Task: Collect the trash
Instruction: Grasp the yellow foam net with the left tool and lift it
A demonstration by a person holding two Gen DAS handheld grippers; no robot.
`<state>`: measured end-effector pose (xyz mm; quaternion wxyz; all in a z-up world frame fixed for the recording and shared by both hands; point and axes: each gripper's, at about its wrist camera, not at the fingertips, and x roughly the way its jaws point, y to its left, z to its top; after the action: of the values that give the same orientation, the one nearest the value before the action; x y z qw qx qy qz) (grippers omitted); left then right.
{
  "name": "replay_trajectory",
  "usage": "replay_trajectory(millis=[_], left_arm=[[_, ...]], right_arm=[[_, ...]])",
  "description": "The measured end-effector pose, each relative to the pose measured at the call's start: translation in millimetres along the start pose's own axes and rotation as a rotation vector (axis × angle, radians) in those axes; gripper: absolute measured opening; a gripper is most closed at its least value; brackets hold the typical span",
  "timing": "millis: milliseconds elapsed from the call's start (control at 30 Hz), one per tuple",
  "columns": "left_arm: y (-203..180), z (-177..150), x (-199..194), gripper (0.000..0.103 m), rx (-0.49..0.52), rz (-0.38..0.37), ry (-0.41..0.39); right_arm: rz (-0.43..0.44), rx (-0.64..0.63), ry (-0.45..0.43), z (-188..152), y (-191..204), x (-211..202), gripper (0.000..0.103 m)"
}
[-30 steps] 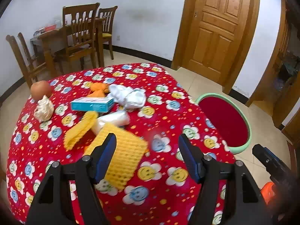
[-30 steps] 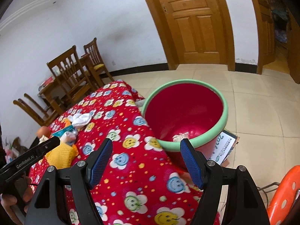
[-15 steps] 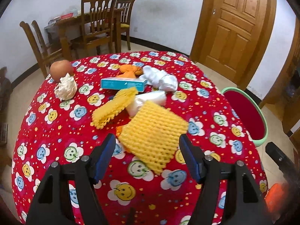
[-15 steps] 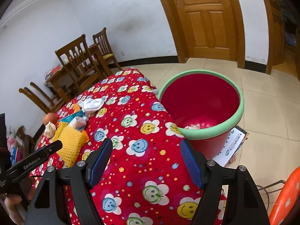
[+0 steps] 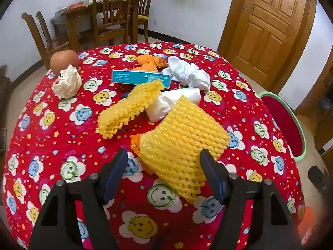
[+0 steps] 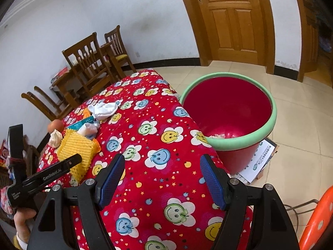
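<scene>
the left gripper (image 5: pixel 164 173) points down at the bench (image 5: pixel 62 166), jaws apart and closing, with the near yellow foam fruit net (image 5: pixel 183 143) between them but not yet pressed; straddling the net's near edge sets up a pinch. a second foam net (image 5: pixel 129 108) lies at 11 o'clock of it, a white wrapper (image 5: pixel 172 102) at 12, a teal box (image 5: pixel 141 78) beyond. the right gripper (image 6: pixel 162 179) hangs empty, jaws apart, with the red bin (image 6: pixel 229 112) at 1 o'clock, probably waiting for the drop.

Red smiley tablecloth (image 5: pixel 62 166) bears yellow foam nets (image 5: pixel 183 145), tissue box (image 5: pixel 141 78), apple (image 5: pixel 63 60).
</scene>
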<state>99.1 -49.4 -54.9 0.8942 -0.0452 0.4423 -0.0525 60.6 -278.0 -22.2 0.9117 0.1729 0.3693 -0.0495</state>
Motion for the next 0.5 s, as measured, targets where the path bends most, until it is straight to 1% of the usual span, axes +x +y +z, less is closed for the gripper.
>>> replay_trajectory(millis=[33,67,100,167,200,267,300,367,500], left_arm=[[0,0,1,0.061,-0.001,-0.018,0.003],[0,0,1,0.06,-0.001,-0.027,0.006],[0,-1,1,0.055,-0.001,-0.034,0.006],[-1,-1,1,0.044,0.002,-0.05,0.004],[0,-1,0,0.035,-0.004,-0.069,0.008],[4,-1,-3,0.025,-0.027,-0.109,0.014],[6,-1,-4,0.016,-0.036,-0.13,0.017],[9,-1,-9,0.011,-0.051,-0.159,0.018],[13,0,-24,0.011,-0.055,-0.176,-0.015]], right_arm=[[0.0,0.0,0.002,0,1,1,0.076],[0.001,-0.001,0.004,-1,1,1,0.076],[0.002,-0.002,0.008,-1,2,2,0.076],[0.003,-0.003,0.012,-1,2,3,0.076],[0.003,-0.004,0.014,-2,3,4,0.076],[0.005,-0.007,0.018,-2,5,5,0.076],[0.007,-0.009,0.019,-2,6,6,0.076],[0.011,-0.015,0.022,-2,9,7,0.076],[0.023,-0.038,0.028,-2,18,9,0.076]])
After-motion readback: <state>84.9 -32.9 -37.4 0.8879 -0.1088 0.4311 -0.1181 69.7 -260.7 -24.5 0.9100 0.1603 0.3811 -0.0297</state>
